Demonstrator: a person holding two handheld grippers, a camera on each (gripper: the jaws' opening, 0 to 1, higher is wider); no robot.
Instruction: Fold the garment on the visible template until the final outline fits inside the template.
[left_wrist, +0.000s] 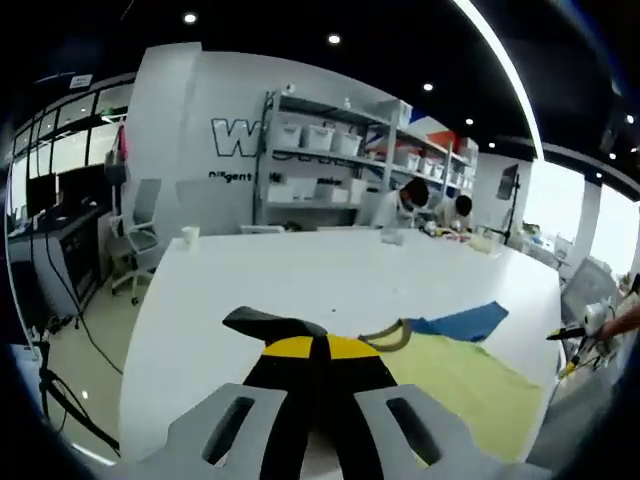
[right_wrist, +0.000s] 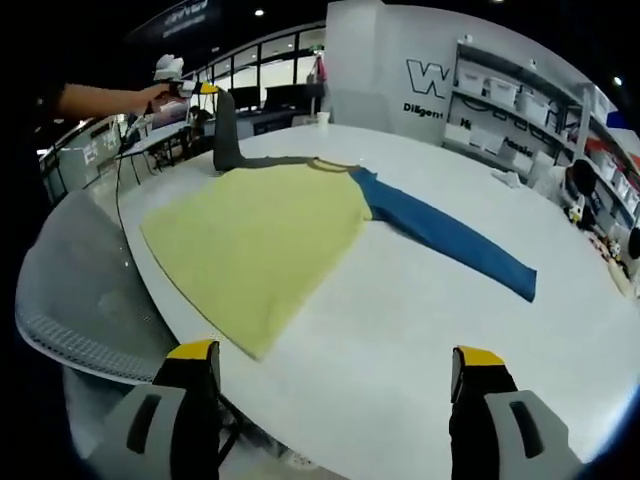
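On a white table (right_wrist: 430, 300) lies a yellow long-sleeved shirt (right_wrist: 260, 235), its blue sleeve (right_wrist: 450, 238) stretched out flat. The left gripper (left_wrist: 312, 350), jaws pressed together, pinches and lifts the shirt's dark grey sleeve (right_wrist: 226, 135). The right gripper (right_wrist: 335, 365) hovers near the table edge, jaws spread wide, holding nothing.

Yellow garment (right_wrist: 258, 245) flat on white table (right_wrist: 420, 330), blue sleeve (right_wrist: 445, 238) outstretched, right gripper (right_wrist: 335, 385) fingers (right_wrist: 195, 385) spread wide apart
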